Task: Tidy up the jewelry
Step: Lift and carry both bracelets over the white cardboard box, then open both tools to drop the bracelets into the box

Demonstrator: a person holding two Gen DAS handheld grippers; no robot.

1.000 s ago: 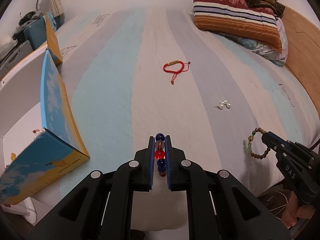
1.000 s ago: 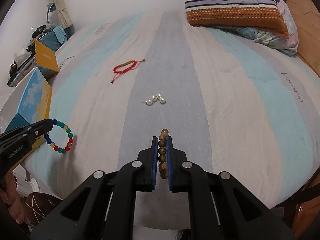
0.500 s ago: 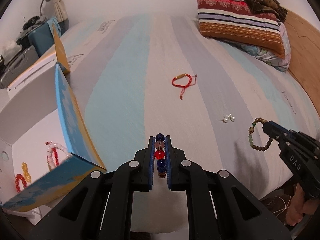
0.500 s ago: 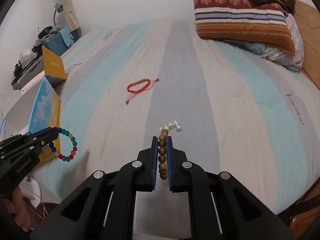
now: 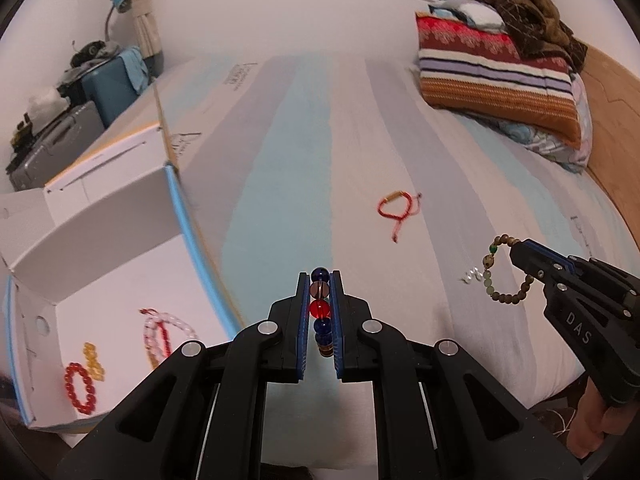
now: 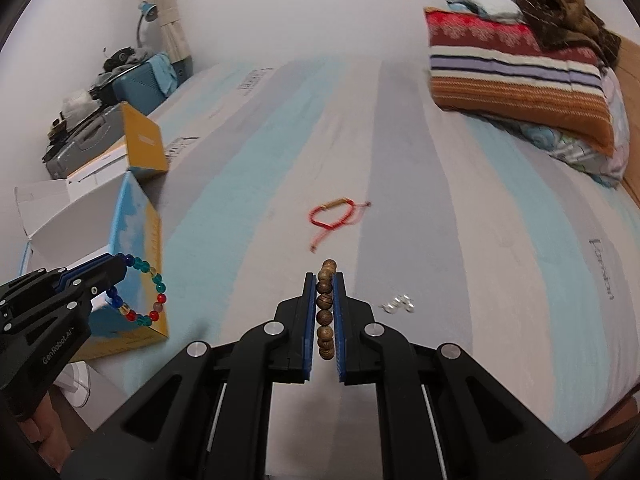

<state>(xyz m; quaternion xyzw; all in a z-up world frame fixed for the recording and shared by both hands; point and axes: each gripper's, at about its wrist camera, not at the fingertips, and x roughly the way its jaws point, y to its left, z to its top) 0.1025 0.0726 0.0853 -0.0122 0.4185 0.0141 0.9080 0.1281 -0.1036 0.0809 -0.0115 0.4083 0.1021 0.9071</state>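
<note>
My left gripper (image 5: 319,280) is shut on a multicoloured glass bead bracelet (image 5: 320,309), held in the air beside the open white box (image 5: 120,280); the bracelet hangs from it in the right wrist view (image 6: 140,292). My right gripper (image 6: 325,280) is shut on a brown wooden bead bracelet (image 6: 325,312), seen dangling in the left wrist view (image 5: 504,280). A red cord bracelet (image 5: 396,212) and a small pearl piece (image 6: 398,304) lie on the striped bed. Inside the box lie a red bead bracelet (image 5: 80,388), a yellow one (image 5: 93,360) and a pink-and-red one (image 5: 164,332).
The box has blue-and-yellow outer walls (image 6: 136,248) and stands at the bed's left edge. A striped pillow (image 5: 496,80) with clothes on it lies at the far right. A wooden headboard (image 5: 616,120) runs along the right. Cases and a lamp (image 5: 116,4) stand at the far left.
Both grippers have risen and moved left with their bracelets. The box's inside and the bracelets in it have come into the left wrist view.
</note>
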